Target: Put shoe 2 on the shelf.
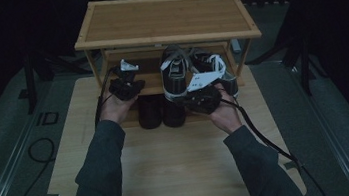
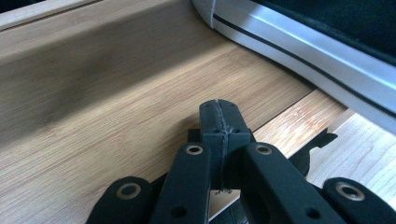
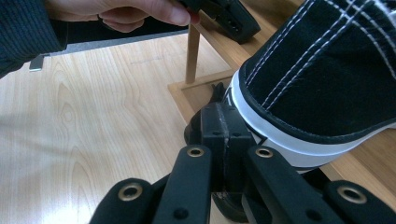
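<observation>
A pair of black canvas sneakers with white soles (image 1: 175,72) stands on the middle shelf of a bamboo shoe rack (image 1: 165,38). My left gripper (image 1: 125,84) hovers at the left end of that shelf. In the left gripper view it (image 2: 219,116) is shut with nothing in it, just above the shelf boards (image 2: 116,121), with a sneaker's white sole (image 2: 303,51) to its upper right. My right gripper (image 1: 201,97) is in front of the sneakers. In the right gripper view it (image 3: 219,119) is shut and empty, its tip beside the sneaker (image 3: 322,79), which juts over the shelf edge.
Two dark shoes (image 1: 160,111) sit on the lowest level, under the sneakers. The rack's top shelf (image 1: 168,18) is bare. The rack stands at the far end of a light wooden table (image 1: 171,169). A rack post (image 3: 191,53) rises close to my right gripper.
</observation>
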Tool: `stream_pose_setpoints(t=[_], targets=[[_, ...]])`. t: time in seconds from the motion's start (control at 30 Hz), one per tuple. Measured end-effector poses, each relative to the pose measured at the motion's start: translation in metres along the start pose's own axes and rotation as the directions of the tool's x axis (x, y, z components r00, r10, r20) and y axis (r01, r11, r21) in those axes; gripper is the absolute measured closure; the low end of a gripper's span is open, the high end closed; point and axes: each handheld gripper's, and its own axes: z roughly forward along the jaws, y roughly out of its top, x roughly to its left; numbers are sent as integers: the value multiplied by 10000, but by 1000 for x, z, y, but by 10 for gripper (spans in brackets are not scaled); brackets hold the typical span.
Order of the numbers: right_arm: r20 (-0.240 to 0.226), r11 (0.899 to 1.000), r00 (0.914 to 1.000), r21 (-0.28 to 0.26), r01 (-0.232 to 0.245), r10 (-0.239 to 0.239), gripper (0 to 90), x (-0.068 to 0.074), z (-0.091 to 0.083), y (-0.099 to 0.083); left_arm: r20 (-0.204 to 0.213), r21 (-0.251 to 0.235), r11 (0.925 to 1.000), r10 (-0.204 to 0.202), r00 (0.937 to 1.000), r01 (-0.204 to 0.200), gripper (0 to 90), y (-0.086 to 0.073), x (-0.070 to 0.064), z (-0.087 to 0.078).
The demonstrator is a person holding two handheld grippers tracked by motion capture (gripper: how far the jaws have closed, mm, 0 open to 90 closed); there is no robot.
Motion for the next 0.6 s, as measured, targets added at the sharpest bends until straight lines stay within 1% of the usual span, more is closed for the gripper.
stream_pose_setpoints(t=[0.07,0.1,0.13,0.17,0.2,0.27,0.3,0.33,0.37,0.47,0.6], targets=[[155,9999,9999,125,72,-74,900,1,4,-1,10,-13,10000,-14,10000,14,900,0,0,0],[439,9998,9990,169,76,-83,900,1,5,-2,14,15,10000,29,10000,-29,900,-1,0,-1],[895,9998,9960,212,28,-47,900,-1,5,-3,-28,-2,10000,48,10000,-48,900,-1,-1,-1],[936,9996,9954,156,-214,199,900,-6,5,-4,-10,-15,10000,21,10000,-21,900,-1,0,0],[577,9986,9969,27,-534,532,900,-11,4,-5,-1,1,10000,75,10000,-75,900,-1,0,-1],[512,9989,9976,44,-472,469,900,-12,3,-5,-16,-3,10000,99,9999,-99,900,-1,0,-1],[569,9995,9980,183,-275,265,900,-11,4,-3,0,-19,10000,61,10000,-61,900,-1,0,-1],[564,9995,9981,200,-250,238,900,-11,5,-3,-2,-14,10000,50,10000,-50,900,-1,0,-1],[461,9994,9984,97,-345,340,900,-12,6,-3,-29,-14,10000,59,10000,-59,900,-1,0,-1],[392,9993,9985,32,-377,375,900,-11,8,-3,-92,-12,10000,68,9999,-68,900,-1,-2,-1],[386,9992,9985,-28,-396,397,900,-12,9,-3,-87,-11,10000,69,9999,-69,900,-1,-1,0]])
